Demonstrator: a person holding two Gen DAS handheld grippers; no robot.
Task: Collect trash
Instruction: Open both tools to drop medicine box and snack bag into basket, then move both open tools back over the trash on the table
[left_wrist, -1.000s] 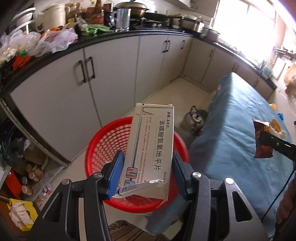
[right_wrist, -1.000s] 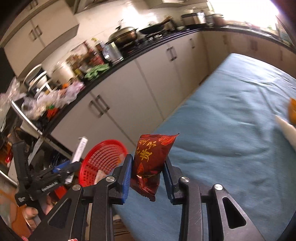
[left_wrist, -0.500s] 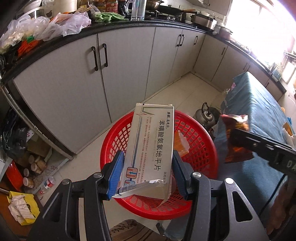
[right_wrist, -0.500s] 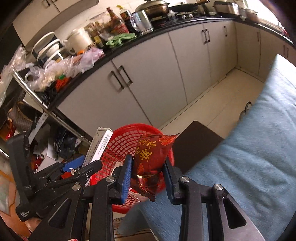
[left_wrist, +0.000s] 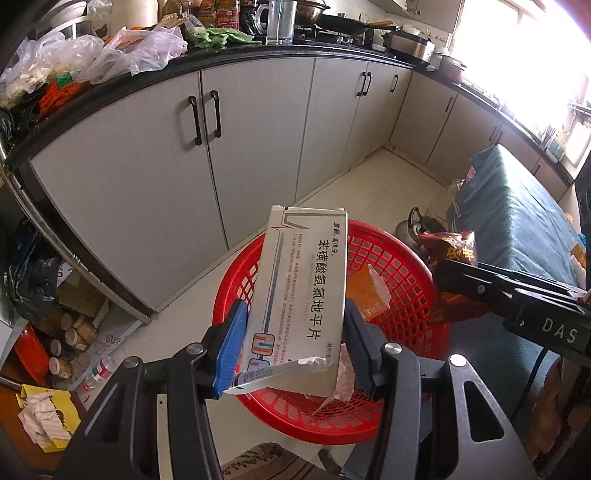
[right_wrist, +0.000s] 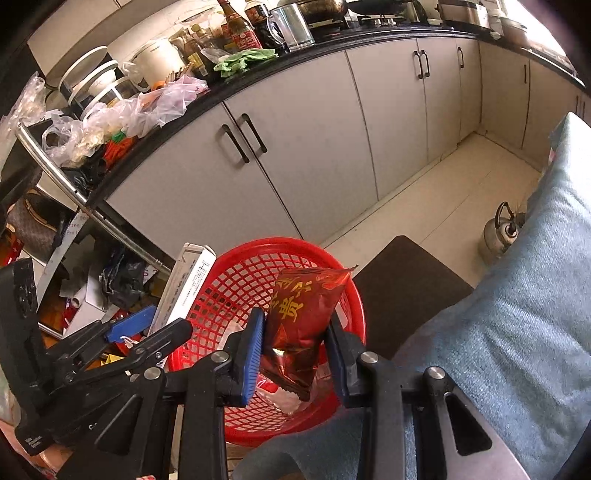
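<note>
Left jaws: the left gripper stands partly spread, its blue pads pinching the lower sides of a white medicine box.
Box axis: the long side runs up the left wrist frame from bottom centre, tilted slightly right at the top; the printed face looks at the camera and a torn flap hangs at the near end.
Box place: held in the air over the near left part of the red basket; in the right wrist view it shows at left centre, edge-on, leaning over the basket's left rim.
Right jaws: the right gripper is narrower set, its pads pinching the lower half of a dark red snack packet.
Packet axis: upright in the right wrist frame, top end leaning a little right, gold characters facing the camera, bottom seam hanging below the pads.
Packet place: over the basket's right side; in the left wrist view it sits at right centre, at the rim.
Basket contents: an orange wrapper and pale crumpled plastic lie on the mesh floor.
Around: a metal kettle on the tiled floor beside the blue-green cloth on the table; a dark stool just right of the basket.
Behind: grey cabinets under a cluttered counter across the upper frame.
</note>
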